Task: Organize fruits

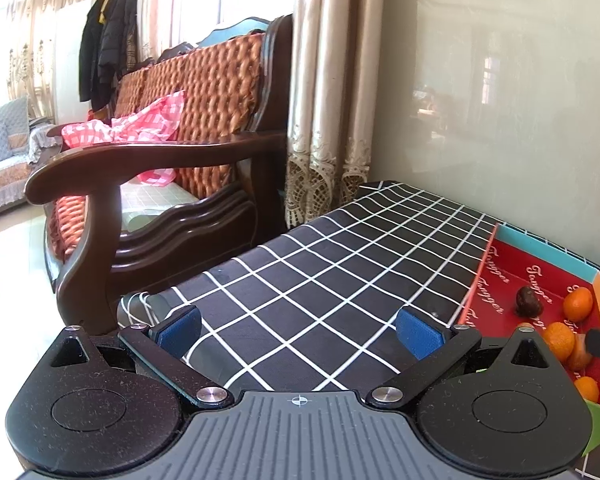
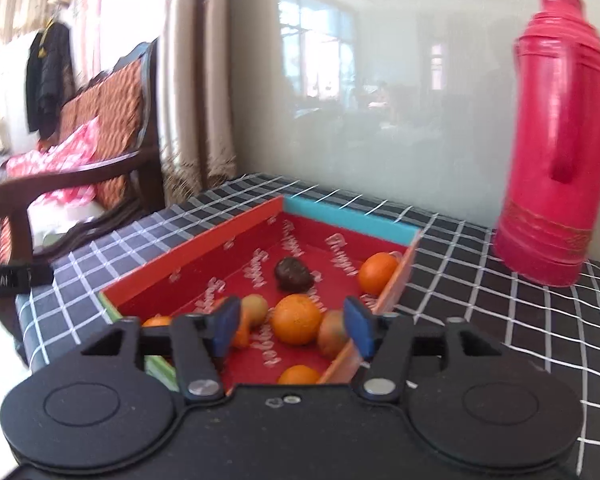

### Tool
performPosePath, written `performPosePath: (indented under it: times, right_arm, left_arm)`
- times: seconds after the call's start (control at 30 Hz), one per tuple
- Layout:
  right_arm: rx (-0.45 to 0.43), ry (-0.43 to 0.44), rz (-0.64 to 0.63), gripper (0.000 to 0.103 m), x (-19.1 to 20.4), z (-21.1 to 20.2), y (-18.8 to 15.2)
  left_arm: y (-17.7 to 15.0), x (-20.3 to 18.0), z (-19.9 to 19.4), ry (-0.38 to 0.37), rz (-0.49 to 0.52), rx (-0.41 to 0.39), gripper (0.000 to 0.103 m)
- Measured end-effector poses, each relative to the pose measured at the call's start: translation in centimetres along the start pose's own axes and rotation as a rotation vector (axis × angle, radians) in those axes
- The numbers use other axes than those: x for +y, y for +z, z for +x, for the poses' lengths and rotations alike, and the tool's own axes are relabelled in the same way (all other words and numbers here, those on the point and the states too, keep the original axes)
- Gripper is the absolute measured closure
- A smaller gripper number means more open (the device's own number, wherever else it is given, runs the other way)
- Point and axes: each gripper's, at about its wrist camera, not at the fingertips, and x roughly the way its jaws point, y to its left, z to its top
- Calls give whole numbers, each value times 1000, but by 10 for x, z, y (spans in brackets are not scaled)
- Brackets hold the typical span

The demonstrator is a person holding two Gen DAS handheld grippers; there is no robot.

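Note:
A shallow red box (image 2: 204, 256) with an orange and teal rim holds several oranges (image 2: 296, 319), one more orange at its far corner (image 2: 377, 273) and a dark brown fruit (image 2: 293, 275). My right gripper (image 2: 292, 326) is open and empty, hovering over the near end of the box above the oranges. My left gripper (image 1: 298, 330) is open and empty over the black checked tablecloth (image 1: 340, 256), left of the box (image 1: 512, 280). The oranges (image 1: 578, 303) and dark fruit (image 1: 527, 301) show at the right of the left wrist view.
A tall red thermos (image 2: 556, 140) stands on the table right of the box, near the wall. A dark wooden sofa (image 1: 160, 168) with orange cushions and a pink checked cloth stands left of the table. Curtains (image 1: 328, 92) hang behind.

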Motion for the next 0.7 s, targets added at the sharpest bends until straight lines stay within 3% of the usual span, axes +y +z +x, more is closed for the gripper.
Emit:
performPosePath:
  times: [0.1,0.4,0.7]
  right_arm:
    - [-18,-44,21,39,-7,-11,1]
    - [-48,-203,131,7,-20,-77,-8]
    - [-50,-245,219,6,-23,-140,-11]
  left_arm:
    - [0,-8,-4,-18,24,-11,0]
    - [3,-36,-40,-163,112,-17,0]
    - [4,-33,-120,-245,153,-36,0]
